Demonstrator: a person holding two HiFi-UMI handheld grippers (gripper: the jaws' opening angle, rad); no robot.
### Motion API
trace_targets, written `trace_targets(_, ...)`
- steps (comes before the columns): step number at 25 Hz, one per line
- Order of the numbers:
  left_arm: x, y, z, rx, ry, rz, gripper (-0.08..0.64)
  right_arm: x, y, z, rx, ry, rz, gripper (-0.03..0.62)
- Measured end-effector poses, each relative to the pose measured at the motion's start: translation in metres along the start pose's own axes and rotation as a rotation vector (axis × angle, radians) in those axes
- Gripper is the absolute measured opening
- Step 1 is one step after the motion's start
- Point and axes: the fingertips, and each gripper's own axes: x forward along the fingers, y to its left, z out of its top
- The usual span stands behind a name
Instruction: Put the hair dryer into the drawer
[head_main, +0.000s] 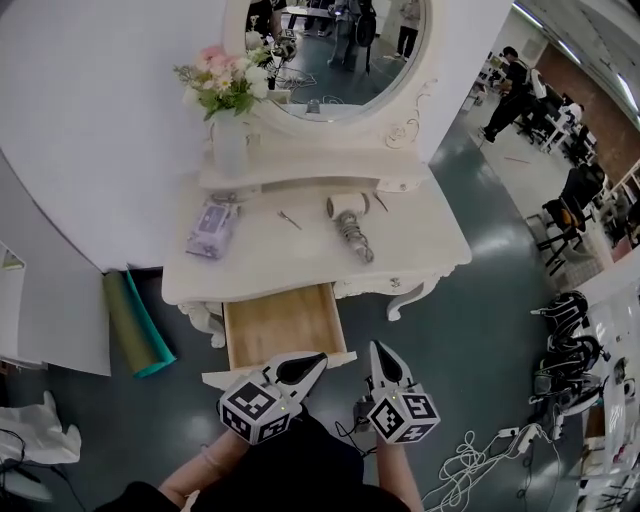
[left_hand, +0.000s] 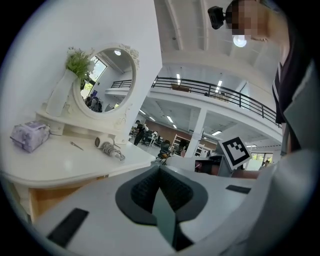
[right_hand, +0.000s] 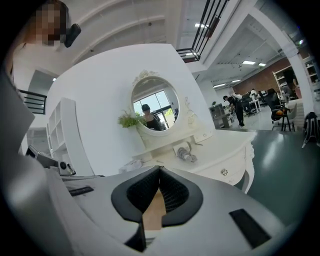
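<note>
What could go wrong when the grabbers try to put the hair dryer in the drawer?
The left gripper and the right gripper are both shut and empty. If they don't open first, they might just shove the hair dryer along the tabletop.
Its cord looks wound up; it might slip loose and snag on the drawer edge.
The drawer sticks out, open, right in front of the grippers, so a low reach might bump it.

white vanity tbl (head_main: 425, 242); on top: hair dryer (head_main: 350, 228) ctr; purple pack (head_main: 212, 226) L; pin (head_main: 289, 219) btw; drawer (head_main: 283, 325) open
</note>
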Motion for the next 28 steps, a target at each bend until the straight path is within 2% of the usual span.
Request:
trace_targets(6, 0.033, 0.02, 0.018, -0.008, -0.002, 0.033, -0.002, 0.032, -0.024, 0.02, -0.048, 0.05, 0.043, 0.021)
trace_targets(10, 0.053, 0.031, 0.03, -0.027, -0.006, 0.041, -0.001, 0.058, -0.05, 0.033, -0.121, 0.096, 0.058, 0.022)
trace_targets(14, 0.062, 0.043, 0.038, -0.045, -0.011, 0.056, 0.0, 0.082, -0.072, 0.053, -0.149, 0.106, 0.067, 0.023)
trace_targets(21, 0.073, 0.07, 0.045, -0.054, 0.005, 0.084, -0.001, 0.137, -0.073, 0.067, -0.191, 0.159, 0.123, 0.04)
trace_targets(22, 0.074, 0.075, 0.046, -0.061, 0.002, 0.088, -0.002, 0.145, -0.071, 0.069, -0.192, 0.166, 0.136, 0.059)
trace_targets(28, 0.075, 0.103, 0.052, -0.089, -0.007, 0.114, -0.001, 0.195, -0.06, 0.067, -0.235, 0.274, 0.223, 0.283)
